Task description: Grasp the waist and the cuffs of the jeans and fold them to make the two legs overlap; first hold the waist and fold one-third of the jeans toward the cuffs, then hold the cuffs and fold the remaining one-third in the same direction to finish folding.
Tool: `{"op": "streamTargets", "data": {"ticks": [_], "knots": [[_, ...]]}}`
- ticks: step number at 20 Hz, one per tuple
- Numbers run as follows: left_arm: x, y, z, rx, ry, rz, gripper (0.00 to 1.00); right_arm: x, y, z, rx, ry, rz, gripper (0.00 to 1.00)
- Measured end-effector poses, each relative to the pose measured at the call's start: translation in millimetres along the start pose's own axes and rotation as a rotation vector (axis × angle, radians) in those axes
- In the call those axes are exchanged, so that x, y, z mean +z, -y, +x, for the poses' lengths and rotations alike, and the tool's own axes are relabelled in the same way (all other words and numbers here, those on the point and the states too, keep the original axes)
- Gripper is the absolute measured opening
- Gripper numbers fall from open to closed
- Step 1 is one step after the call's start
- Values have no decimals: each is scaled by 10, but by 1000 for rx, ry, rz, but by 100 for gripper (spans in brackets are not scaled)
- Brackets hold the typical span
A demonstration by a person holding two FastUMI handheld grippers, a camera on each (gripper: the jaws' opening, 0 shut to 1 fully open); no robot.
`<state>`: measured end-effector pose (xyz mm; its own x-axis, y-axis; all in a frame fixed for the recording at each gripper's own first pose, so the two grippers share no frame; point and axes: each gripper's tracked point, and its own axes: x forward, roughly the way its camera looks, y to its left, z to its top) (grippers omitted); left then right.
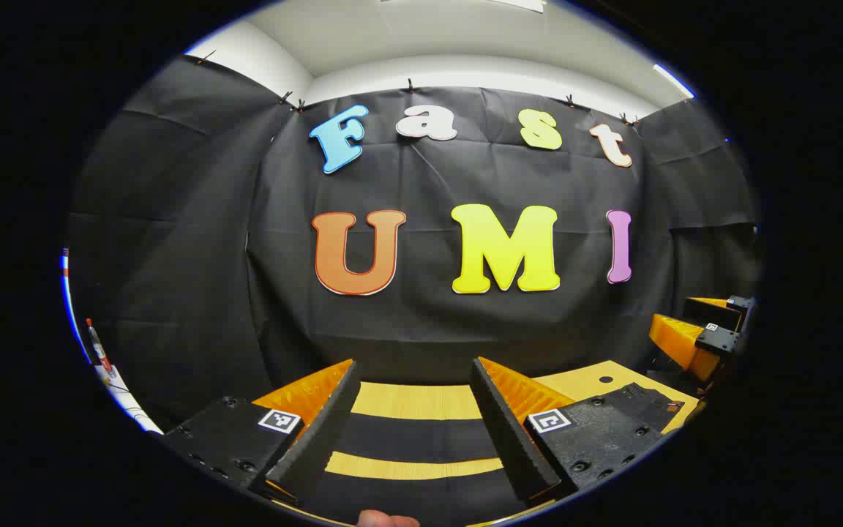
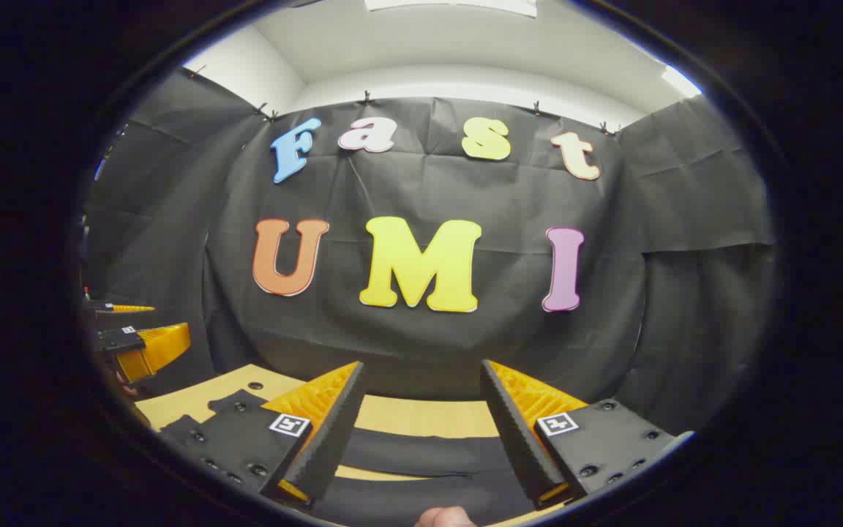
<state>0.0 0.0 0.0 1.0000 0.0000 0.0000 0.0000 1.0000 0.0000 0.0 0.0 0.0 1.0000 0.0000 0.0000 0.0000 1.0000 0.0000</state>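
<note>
Dark jeans (image 1: 414, 440) lie flat on the wooden table (image 1: 416, 401); in the left gripper view they show as dark bands across the table between my fingers. My left gripper (image 1: 414, 362) hovers above them, open, with nothing between its fingers. In the right gripper view the jeans (image 2: 421, 450) lie under my right gripper (image 2: 421, 364), which is also open and holds nothing. A seam line runs across the cloth there. The right gripper (image 1: 699, 333) appears at the right edge of the left gripper view, and the left gripper (image 2: 140, 344) at the left edge of the right gripper view.
The black cloth wall (image 1: 421, 322) stands close behind the table's far edge. The table top (image 2: 195, 399) has a small round hole (image 1: 606, 380) near its right side. A white object with a red pen (image 1: 99, 351) sits at the far left. A person's fingertip (image 2: 443, 518) shows at the bottom.
</note>
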Motion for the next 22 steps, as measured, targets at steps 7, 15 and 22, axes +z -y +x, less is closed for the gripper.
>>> {"op": "streamTargets", "data": {"ticks": [7, 15, 22], "knots": [[6, 10, 1, -3, 1, -3, 97, -5, 68, 9, -9, 1, -1, 95], [4, 2, 5, 1, -4, 6, 97, -13, 56, 31, -4, -1, 2, 95], [-43, 11, 88, 9, -14, -8, 97, -42, 134, 119, -12, -10, 1, 96]]}}
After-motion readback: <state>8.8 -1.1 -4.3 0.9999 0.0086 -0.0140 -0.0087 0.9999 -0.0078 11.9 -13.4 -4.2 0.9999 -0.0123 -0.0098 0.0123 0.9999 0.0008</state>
